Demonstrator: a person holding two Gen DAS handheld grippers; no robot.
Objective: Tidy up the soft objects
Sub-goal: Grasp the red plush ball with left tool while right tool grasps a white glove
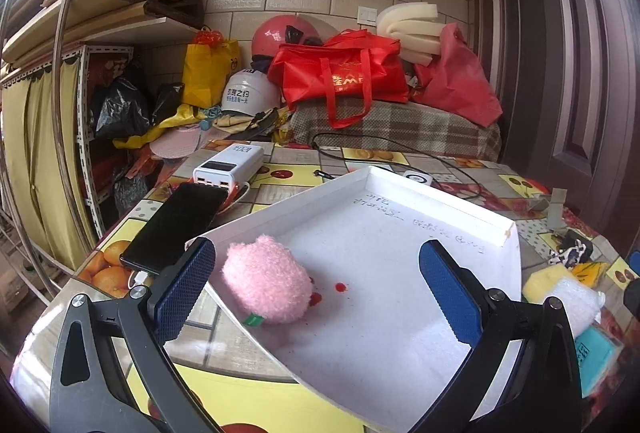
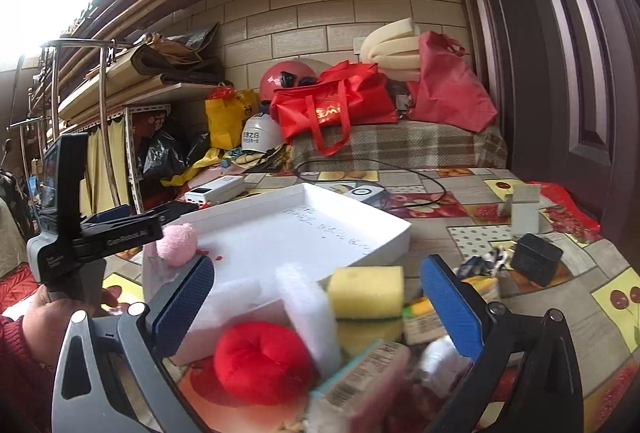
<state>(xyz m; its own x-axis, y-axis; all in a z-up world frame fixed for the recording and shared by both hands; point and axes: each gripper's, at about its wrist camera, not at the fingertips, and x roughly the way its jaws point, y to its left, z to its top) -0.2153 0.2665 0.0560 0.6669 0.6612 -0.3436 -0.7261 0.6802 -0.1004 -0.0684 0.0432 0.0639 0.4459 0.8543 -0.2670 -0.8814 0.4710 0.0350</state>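
Observation:
A white tray (image 1: 440, 193) lies on the fruit-print table. Inside it, a pink plush toy (image 1: 266, 279) rests at the left, between the fingers of my open left gripper (image 1: 318, 289) and nearer the left pad, untouched. In the right wrist view my right gripper (image 2: 318, 303) is open over a heap beside the tray (image 2: 360, 205): a red round plush (image 2: 260, 365), a white fluffy pad (image 2: 308, 313), a yellow sponge (image 2: 368, 291) and a blurred teal box (image 2: 360, 373). No pad presses on any of them. The pink plush toy (image 2: 178, 239) shows at the tray's left.
A black phone (image 1: 176, 225) and a white power bank (image 1: 230, 165) lie left of the tray, with a cable behind it. A black cube (image 2: 536, 263) and a white block (image 2: 524, 213) stand to the right. A hand (image 2: 52, 313) holds the left gripper. Red bags (image 1: 340, 73) sit beyond the table.

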